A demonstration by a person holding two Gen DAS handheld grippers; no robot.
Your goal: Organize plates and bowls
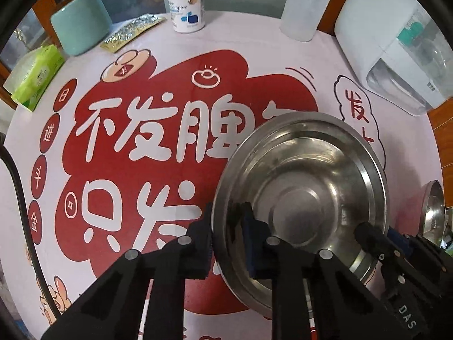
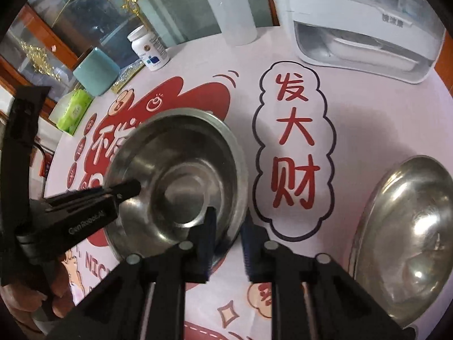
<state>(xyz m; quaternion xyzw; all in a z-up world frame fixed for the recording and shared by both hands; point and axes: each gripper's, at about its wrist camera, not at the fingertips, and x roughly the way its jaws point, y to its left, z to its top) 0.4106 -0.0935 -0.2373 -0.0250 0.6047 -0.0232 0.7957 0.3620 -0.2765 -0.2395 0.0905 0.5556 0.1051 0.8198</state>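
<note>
A steel bowl (image 1: 300, 187) (image 2: 175, 175) sits over the red-and-white printed table mat (image 1: 136, 65). My left gripper (image 1: 226, 226) straddles the bowl's left rim, one pad outside and one inside, shut on it. In the right wrist view that gripper (image 2: 124, 192) shows as a black finger reaching over the same edge. My right gripper (image 2: 230, 221) is shut on the opposite rim, its left finger inside the bowl; in the left wrist view the right gripper (image 1: 376, 240) shows at that edge. A second steel bowl (image 2: 405, 240) (image 1: 433, 212) lies further right on the mat.
Along the back stand a white pill bottle (image 1: 185, 2), a clear squeeze bottle (image 1: 304, 8), a white appliance (image 1: 396, 48), a teal cup (image 1: 80, 25), a foil packet (image 1: 130, 32) and a green tissue pack (image 1: 36, 79). A person's hand (image 2: 22, 306) holds the left gripper.
</note>
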